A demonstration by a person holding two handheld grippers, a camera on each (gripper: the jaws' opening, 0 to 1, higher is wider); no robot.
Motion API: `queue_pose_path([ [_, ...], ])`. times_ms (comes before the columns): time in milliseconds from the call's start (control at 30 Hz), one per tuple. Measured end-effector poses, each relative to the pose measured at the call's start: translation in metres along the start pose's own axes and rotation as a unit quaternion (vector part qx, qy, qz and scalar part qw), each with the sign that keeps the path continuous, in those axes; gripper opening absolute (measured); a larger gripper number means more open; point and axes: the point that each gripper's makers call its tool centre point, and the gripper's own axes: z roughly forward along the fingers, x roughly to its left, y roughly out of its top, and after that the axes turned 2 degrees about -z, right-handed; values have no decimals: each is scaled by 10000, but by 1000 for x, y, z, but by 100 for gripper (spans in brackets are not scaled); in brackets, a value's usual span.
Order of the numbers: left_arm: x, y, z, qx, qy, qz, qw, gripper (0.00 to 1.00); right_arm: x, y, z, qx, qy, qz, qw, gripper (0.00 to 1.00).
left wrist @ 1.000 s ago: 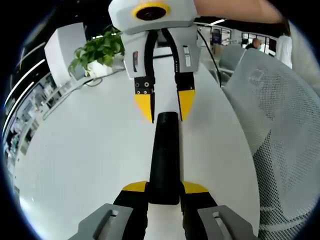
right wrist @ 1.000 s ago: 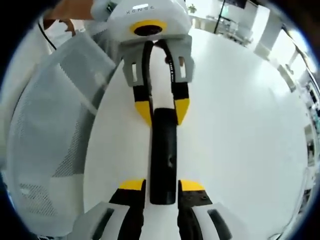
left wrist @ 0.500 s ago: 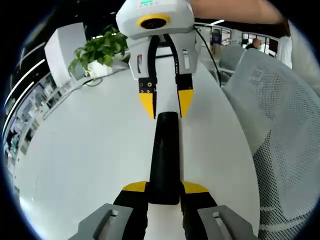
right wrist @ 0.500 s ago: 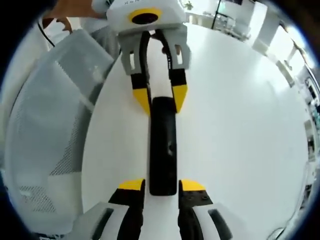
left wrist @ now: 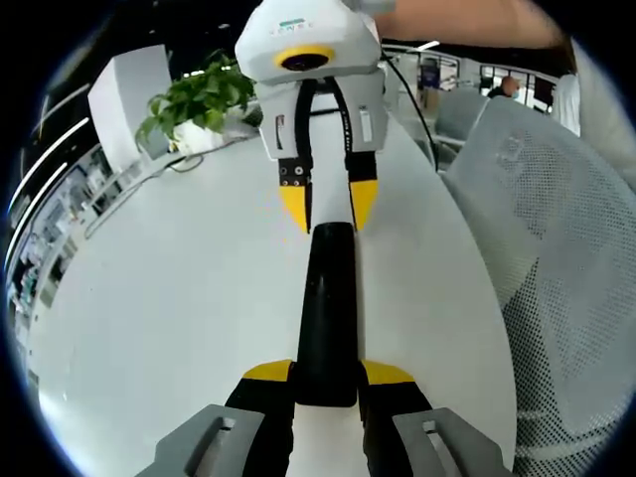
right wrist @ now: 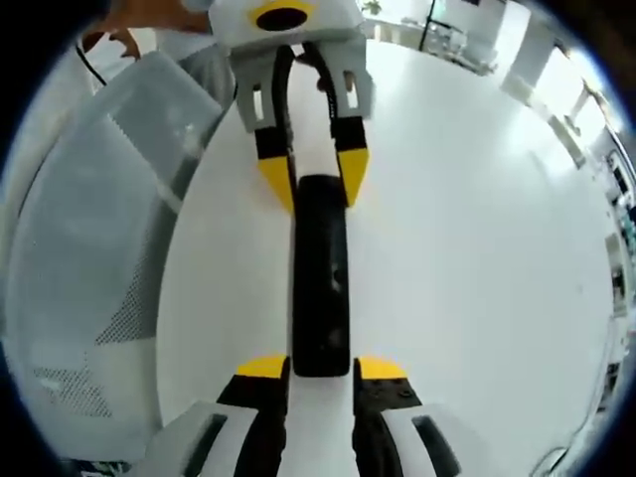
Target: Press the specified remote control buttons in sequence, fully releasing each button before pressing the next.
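Right gripper view: remote point(right wrist: 320, 278) slightly farther.

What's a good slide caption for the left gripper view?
Two grippers hold a black remote end to end above a white table.

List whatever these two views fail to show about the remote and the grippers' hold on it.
- Remote buttons: both views, too dark to make out.
- Remote's near end in the left gripper view: hidden between the left gripper fingertips.
- Remote's far end in the same view: whether the right gripper touches it is unclear.
- Table edge: cut off by the right gripper view's rim.
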Motion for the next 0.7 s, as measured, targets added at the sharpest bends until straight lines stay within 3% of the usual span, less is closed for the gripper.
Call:
queue_pose_path([
  [700,0,1,1,-2,-27,3,10000,24,0,-3,7,30,20,-5,10000,20],
])
